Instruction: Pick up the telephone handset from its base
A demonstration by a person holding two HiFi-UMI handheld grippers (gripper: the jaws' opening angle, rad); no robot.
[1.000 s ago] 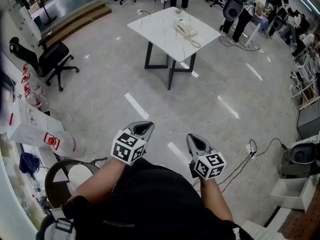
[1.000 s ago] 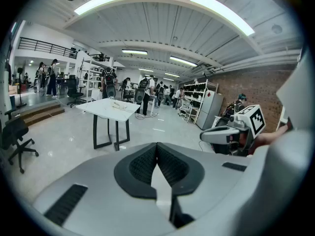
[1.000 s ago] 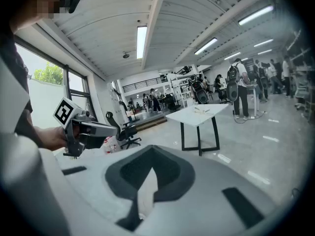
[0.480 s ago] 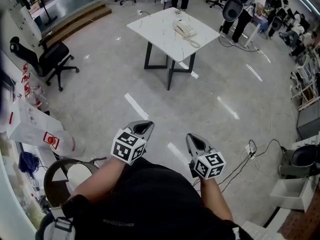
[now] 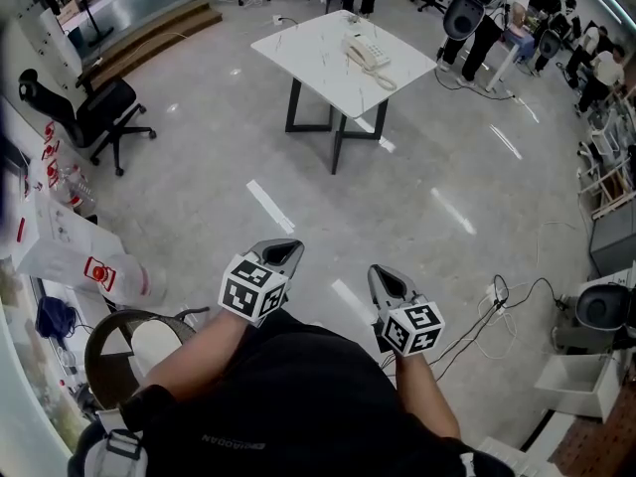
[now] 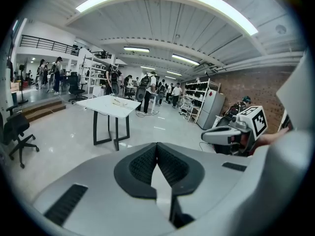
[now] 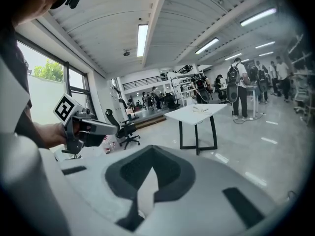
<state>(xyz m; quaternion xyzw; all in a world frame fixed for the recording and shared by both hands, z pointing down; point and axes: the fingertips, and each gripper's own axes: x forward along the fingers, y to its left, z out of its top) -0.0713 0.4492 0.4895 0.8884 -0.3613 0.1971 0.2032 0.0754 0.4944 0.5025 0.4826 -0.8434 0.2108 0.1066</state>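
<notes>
A cream telephone (image 5: 367, 55), handset resting on its base, sits on a white table (image 5: 316, 63) with black legs, far across the floor. Both grippers are held close to the person's body, well short of the table. My left gripper (image 5: 281, 250) is shut and empty, and so is my right gripper (image 5: 386, 279). In the left gripper view the jaws (image 6: 157, 147) meet with nothing between them, and the table (image 6: 106, 103) with the telephone (image 6: 118, 101) lies far ahead. The right gripper view shows closed jaws (image 7: 152, 150) and the same table (image 7: 196, 111) in the distance.
A black office chair (image 5: 95, 113) stands at the left, near white boxes (image 5: 65, 244) and a round stool (image 5: 127, 352). Cables (image 5: 494, 306) trail on the floor at the right. People and chairs crowd behind the table (image 5: 475, 13). Wooden steps (image 5: 149, 36) run along the back left.
The head view has tipped a little, so the table sits slightly higher in the picture. Both grippers stay where they were, shut.
</notes>
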